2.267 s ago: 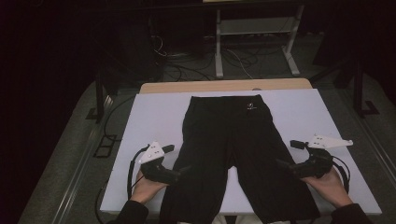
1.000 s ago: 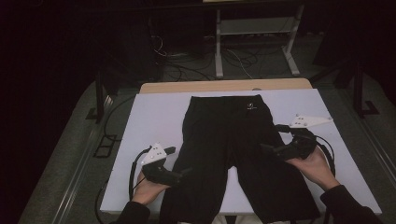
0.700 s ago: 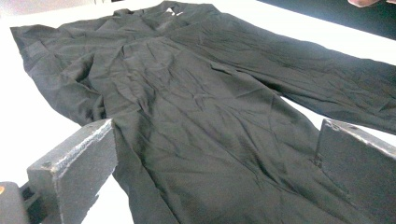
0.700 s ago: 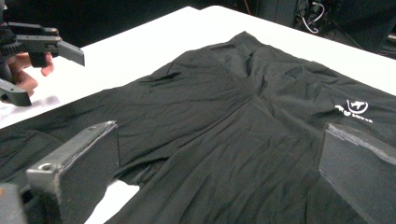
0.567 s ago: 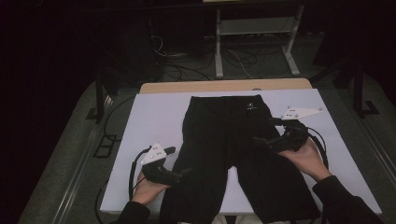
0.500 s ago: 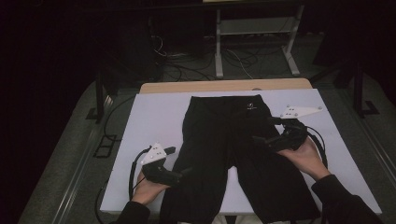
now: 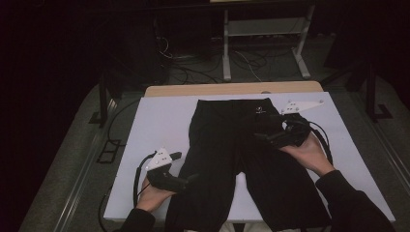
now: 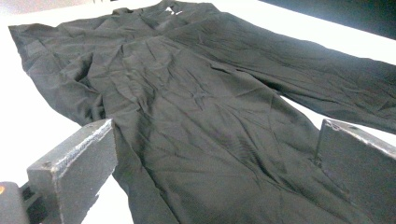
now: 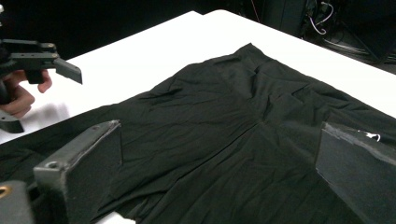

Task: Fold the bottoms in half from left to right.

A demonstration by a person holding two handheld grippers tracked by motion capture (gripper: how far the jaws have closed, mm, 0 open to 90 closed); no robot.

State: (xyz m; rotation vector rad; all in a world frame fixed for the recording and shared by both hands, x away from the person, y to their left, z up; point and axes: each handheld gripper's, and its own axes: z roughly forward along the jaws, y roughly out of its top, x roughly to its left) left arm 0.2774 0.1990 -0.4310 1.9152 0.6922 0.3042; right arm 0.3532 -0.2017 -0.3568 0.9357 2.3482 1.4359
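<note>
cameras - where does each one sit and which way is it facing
High view: above the person's side, facing forward and down on the white table; black shorts, both forearms, left gripper, right gripper.
Left gripper view: rides the left gripper, looking along the shorts toward the waistband; both jaws apart.
Right gripper view: rides the right gripper, looking across the shorts; jaws apart, other hand opposite.
All three share the shorts.
</note>
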